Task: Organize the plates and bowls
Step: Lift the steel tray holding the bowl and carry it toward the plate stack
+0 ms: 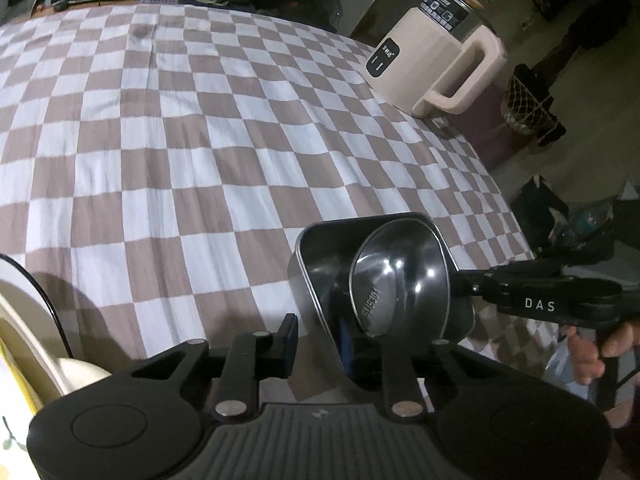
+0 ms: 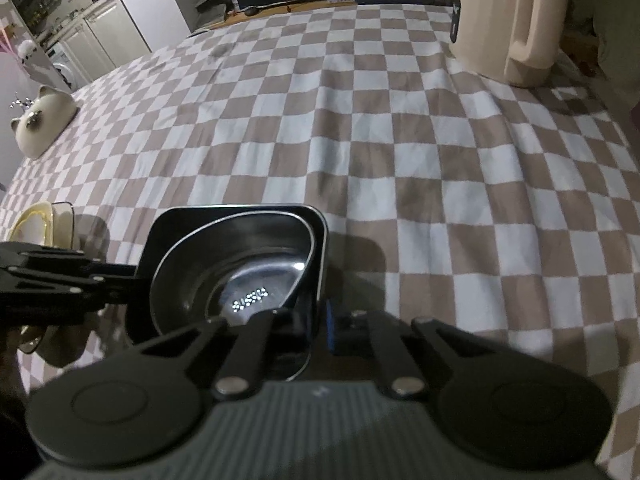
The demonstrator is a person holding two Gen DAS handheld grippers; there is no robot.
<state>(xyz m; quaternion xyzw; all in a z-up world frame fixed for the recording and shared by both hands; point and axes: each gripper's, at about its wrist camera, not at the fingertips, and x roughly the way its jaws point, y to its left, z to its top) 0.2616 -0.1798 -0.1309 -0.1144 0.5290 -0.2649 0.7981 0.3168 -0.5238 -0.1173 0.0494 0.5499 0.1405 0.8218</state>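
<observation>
My left gripper [image 1: 316, 340] jaws clamped on square steel tray [image 1: 316, 248] wall, my right gripper [image 2: 316, 320] jaws clamped opposite, round steel bowl [image 2: 240, 264] inside, checkered worktop [image 2: 360, 140]

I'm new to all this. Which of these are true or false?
1. A round bowl sits inside the square tray. True.
2. The cloth is striped. False: it is checked.
3. The right tongs are shut on the tray's wall. True.
4. The kettle lies on its side. False: it stands upright.
5. The bowl holds food. False: it is empty.
</observation>
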